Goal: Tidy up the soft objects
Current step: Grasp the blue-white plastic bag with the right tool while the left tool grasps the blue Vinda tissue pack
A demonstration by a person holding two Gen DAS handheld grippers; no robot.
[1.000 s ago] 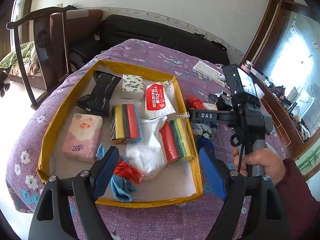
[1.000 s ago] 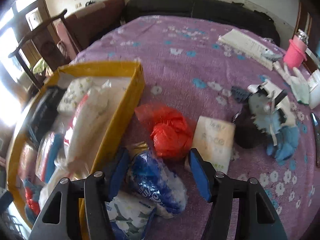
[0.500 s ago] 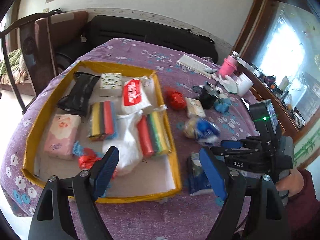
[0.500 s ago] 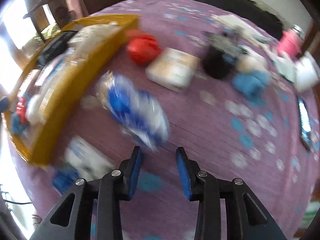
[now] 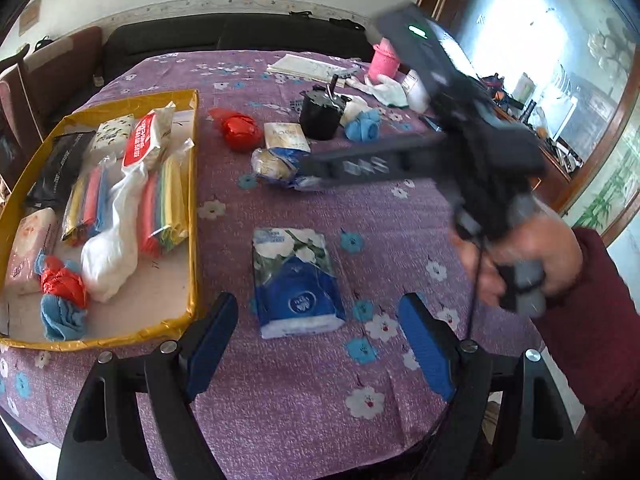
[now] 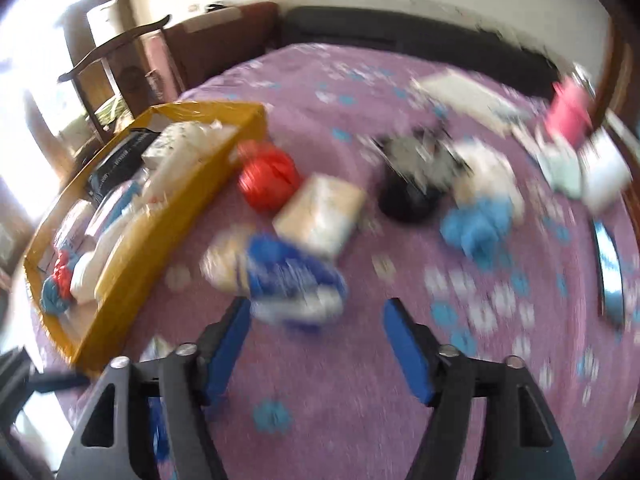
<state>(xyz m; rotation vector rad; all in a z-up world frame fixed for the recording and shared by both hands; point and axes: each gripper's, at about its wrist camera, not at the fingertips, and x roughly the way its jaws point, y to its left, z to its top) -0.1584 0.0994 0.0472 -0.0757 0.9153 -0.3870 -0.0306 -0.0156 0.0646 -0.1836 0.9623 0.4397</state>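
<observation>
My left gripper (image 5: 320, 346) is open, low over the purple flowered tablecloth. A blue-and-white tissue pack (image 5: 296, 280) lies flat just ahead of it, in line with the gap and untouched. My right gripper (image 6: 318, 344) has its jaws opening, with nothing pressed between the pads. A blue-and-white plastic bag (image 6: 288, 276) rests on the cloth just beyond its fingertips, nearer the left finger; the same bag (image 5: 276, 168) appears in the left wrist view. The yellow tray (image 5: 193, 216) at the left holds several soft packs, cloths and a white bag.
Beyond the bag lie a red ball-shaped bag (image 6: 268, 184), a beige tissue pack (image 6: 320, 216), a black pot (image 6: 408, 196) and a blue cloth (image 6: 476, 224). A pink cup (image 5: 384, 60) and papers sit at the far edge. A hand (image 5: 520, 264) holds the blurred right tool.
The left view swung right, from over the tray to the tissue pack on the cloth. The right jaws narrowed, then widened; the blue-and-white bag, earlier between them, now lies ahead of them.
</observation>
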